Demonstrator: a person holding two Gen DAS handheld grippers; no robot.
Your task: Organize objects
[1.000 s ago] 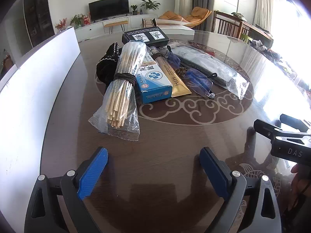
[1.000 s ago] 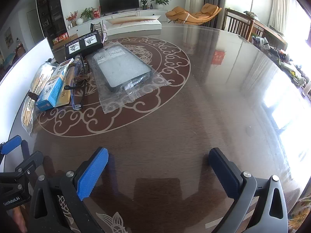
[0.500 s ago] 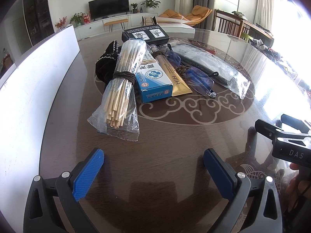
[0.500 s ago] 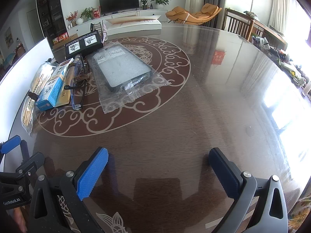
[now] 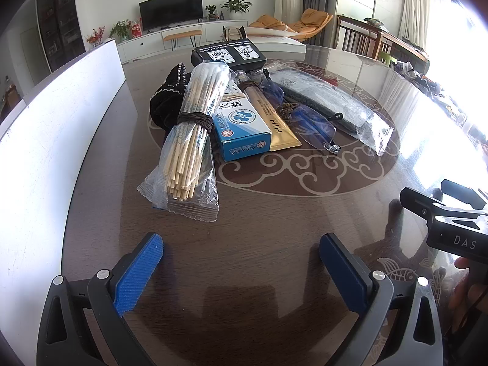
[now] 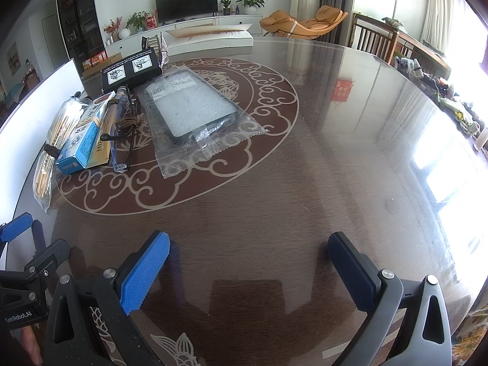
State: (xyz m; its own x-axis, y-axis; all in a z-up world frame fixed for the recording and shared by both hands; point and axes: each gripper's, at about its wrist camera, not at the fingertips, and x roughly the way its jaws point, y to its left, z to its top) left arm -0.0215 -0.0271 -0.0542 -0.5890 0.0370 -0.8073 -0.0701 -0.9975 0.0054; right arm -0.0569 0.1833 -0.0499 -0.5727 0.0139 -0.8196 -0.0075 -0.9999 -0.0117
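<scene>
Hovering over bare counter (image 5: 244,259), the left gripper (image 5: 241,259) has its jaws spread wide, having just been opening, with nothing between them. Straight ahead of those jaws, and near, lies the bag of wooden sticks (image 5: 192,140): a long bundle in clear plastic, tied round its middle with a dark cord, its cut ends toward the gripper and its far end resting up against a black pouch (image 5: 166,97). Its long axis runs almost directly away from the jaws, leaning a little to the right, so I judge a grasp across the bundle needs little or no turn of the wrist, only a reach forward and slightly left.

Just beside the sticks on the right sit a blue box (image 5: 244,125) and a gold packet (image 5: 277,125), touching one another; then a pair of glasses (image 5: 311,125) and a dark case in a clear bag (image 5: 332,103), with a black box (image 5: 228,55) at the back.

The right gripper (image 6: 248,270) also stands with jaws spread and empty. From its view the whole heap lies well off to the left and further away, the bagged case (image 6: 189,106) being its closest piece. The left hand looks the nearer one for the sticks.
</scene>
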